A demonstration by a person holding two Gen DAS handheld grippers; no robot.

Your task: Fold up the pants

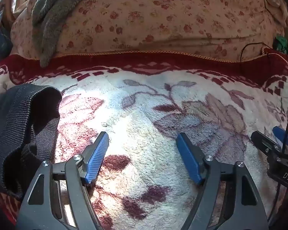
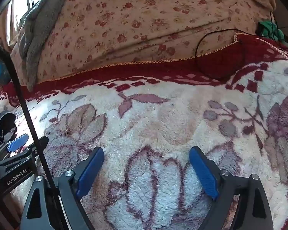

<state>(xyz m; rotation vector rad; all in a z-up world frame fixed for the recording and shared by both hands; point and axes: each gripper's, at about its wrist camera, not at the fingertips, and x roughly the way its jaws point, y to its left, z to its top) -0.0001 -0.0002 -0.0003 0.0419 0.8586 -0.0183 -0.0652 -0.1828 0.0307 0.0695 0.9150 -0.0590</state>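
Note:
The black knit pants (image 1: 19,126) lie bunched at the left edge of the left wrist view, on a fluffy white and maroon floral blanket (image 1: 144,115). A small part of them also shows at the far left of the right wrist view (image 2: 1,126). My left gripper (image 1: 143,140) is open and empty, just right of the pants, above the blanket. My right gripper (image 2: 146,153) is open and empty over bare blanket (image 2: 153,115), further right. Each gripper shows at the edge of the other's view.
Behind the blanket lies a beige quilt with red flowers (image 1: 153,19). A grey towel (image 1: 48,19) is draped at its left. A thin black cable (image 2: 211,44) loops at the back right beside something green (image 2: 270,30).

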